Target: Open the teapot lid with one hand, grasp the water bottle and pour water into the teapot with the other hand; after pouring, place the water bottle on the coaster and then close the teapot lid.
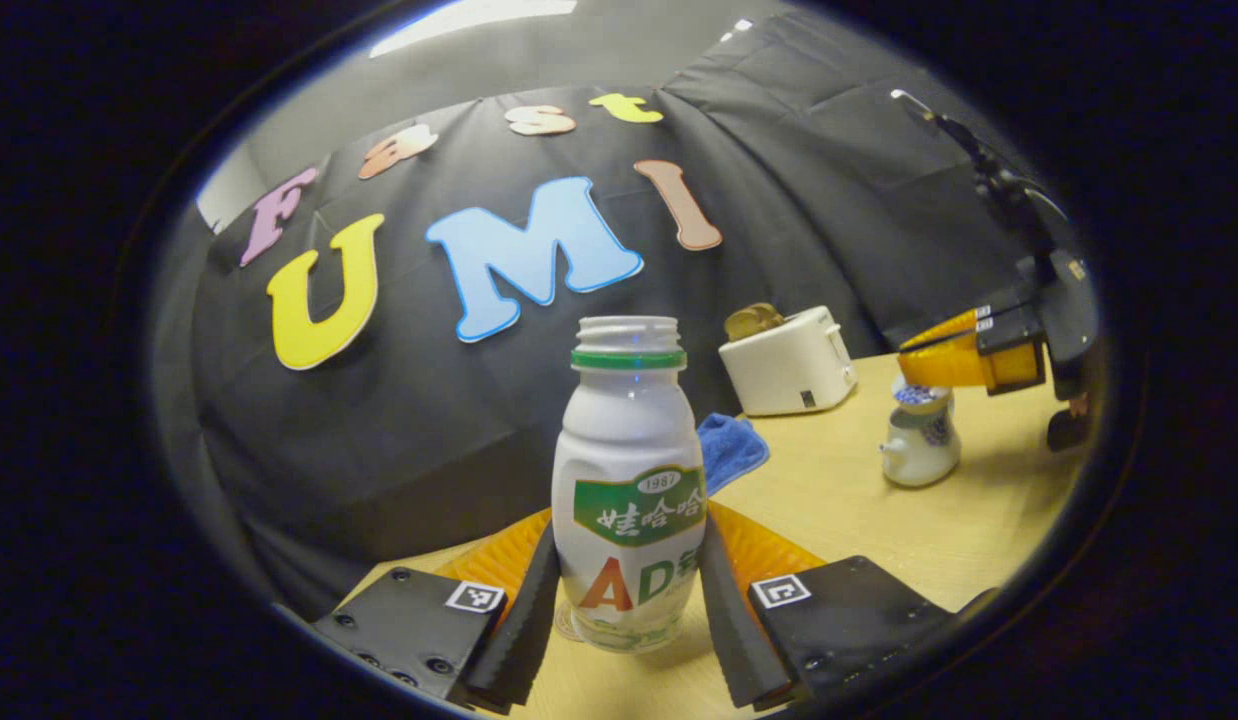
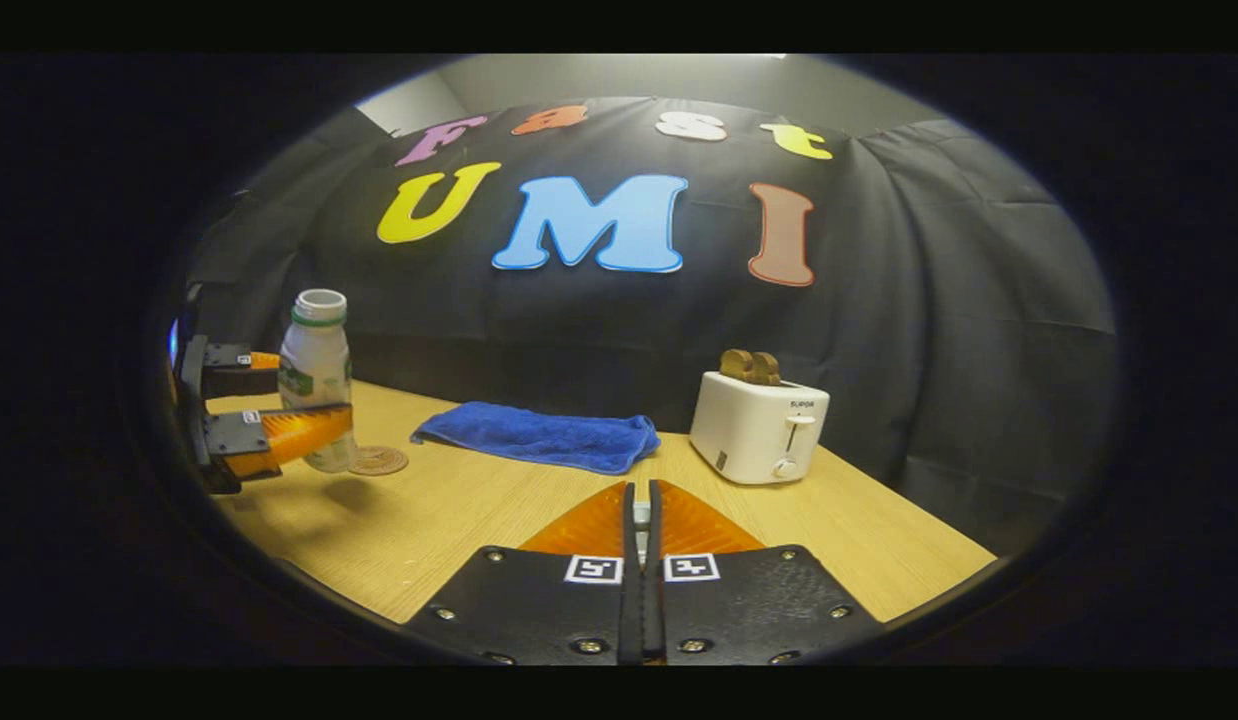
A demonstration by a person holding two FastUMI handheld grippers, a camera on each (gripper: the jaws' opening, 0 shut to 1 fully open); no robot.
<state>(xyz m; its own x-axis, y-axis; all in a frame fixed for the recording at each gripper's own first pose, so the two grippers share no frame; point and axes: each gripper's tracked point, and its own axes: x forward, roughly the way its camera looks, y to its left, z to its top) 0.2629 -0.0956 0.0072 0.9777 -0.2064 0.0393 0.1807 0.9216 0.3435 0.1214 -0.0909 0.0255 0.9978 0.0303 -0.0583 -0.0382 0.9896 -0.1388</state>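
Left tool [image 1: 629,590] straddles bottle [image 1: 627,480], fingers [image 1: 527,620] close along both sides; firm pressing contact not clear. Bottle upright, cap off, standing on coaster [image 2: 378,460] at counter [image 1: 879,520] edge, likely set down after pouring. Right tool [image 2: 639,520] nearly closed, pinching small pale object, probably lid knob, held up for closing. Teapot [image 1: 919,445] sits near toaster [image 1: 787,362], right tool [image 1: 964,358] just above it. Blue cloth [image 2: 539,436] between.
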